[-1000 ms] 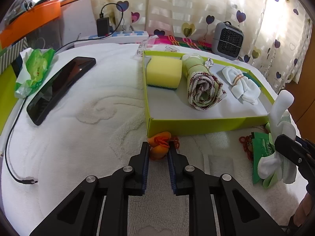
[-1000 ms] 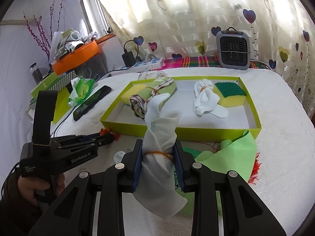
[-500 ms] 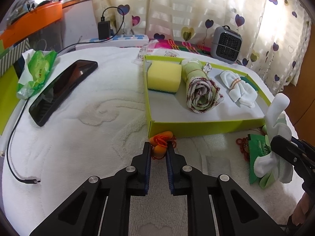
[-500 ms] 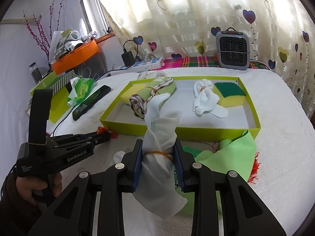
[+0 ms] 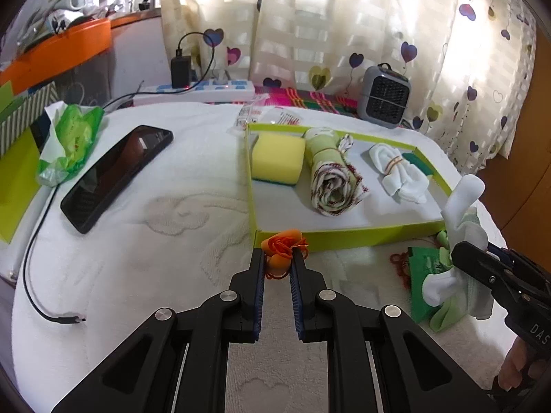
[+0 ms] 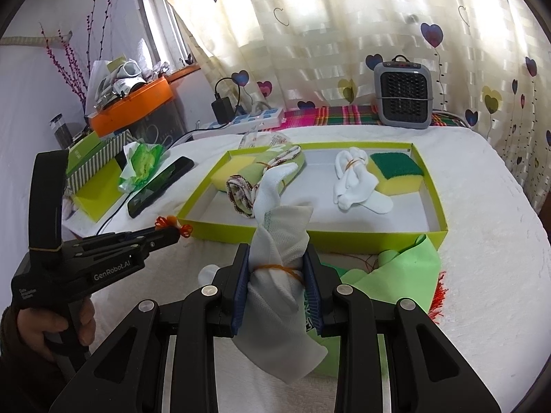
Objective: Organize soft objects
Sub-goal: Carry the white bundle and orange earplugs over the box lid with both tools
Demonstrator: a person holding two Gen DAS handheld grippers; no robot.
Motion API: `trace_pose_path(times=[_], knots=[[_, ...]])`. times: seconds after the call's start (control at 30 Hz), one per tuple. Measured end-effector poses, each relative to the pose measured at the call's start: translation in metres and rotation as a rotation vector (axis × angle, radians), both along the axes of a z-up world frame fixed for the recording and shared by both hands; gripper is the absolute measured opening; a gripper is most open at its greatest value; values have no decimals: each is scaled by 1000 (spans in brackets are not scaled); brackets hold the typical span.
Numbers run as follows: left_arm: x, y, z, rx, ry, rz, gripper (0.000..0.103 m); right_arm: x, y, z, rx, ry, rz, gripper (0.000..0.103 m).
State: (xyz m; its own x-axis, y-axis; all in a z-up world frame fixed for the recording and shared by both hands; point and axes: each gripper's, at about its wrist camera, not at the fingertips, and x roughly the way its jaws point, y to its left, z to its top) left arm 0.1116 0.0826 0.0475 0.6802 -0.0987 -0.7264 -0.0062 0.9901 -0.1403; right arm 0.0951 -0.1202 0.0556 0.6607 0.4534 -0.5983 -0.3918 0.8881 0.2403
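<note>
Lifted a bit since a second ago: left gripper [image 5: 278, 264], jaws clamped tighter on the small orange bundle wound with red rubber bands [image 5: 283, 248], now off the white towel-covered table [image 5: 144, 241]. Hangs right at the near left corner of the shallow lime-green cardboard tray [image 5: 347, 239], tray floor ahead and to the right. Plenty of bare floor just past the near wall; yellow sponge block [image 5: 277, 163] and rolled patterned cloth [image 5: 332, 180] further back. Right gripper [image 6: 276, 287] clenched on a white sock bundle tied with a rubber band [image 6: 277, 241], upright, in front of the tray's near wall.
</note>
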Motion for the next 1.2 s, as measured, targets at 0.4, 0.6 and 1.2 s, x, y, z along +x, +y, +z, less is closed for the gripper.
trace_pose_path(times=[0.4,0.6,1.2], knots=[[8,-9,25,-7,-41,-36,13,7,-4,15,8,-29,-3,31],[23,-15,27,1,-37,-55,13,22,-5,23,4,-34,-5,31],[62,-16,10,21,16,-59,13,87,9,15,-44,23,-13,31]])
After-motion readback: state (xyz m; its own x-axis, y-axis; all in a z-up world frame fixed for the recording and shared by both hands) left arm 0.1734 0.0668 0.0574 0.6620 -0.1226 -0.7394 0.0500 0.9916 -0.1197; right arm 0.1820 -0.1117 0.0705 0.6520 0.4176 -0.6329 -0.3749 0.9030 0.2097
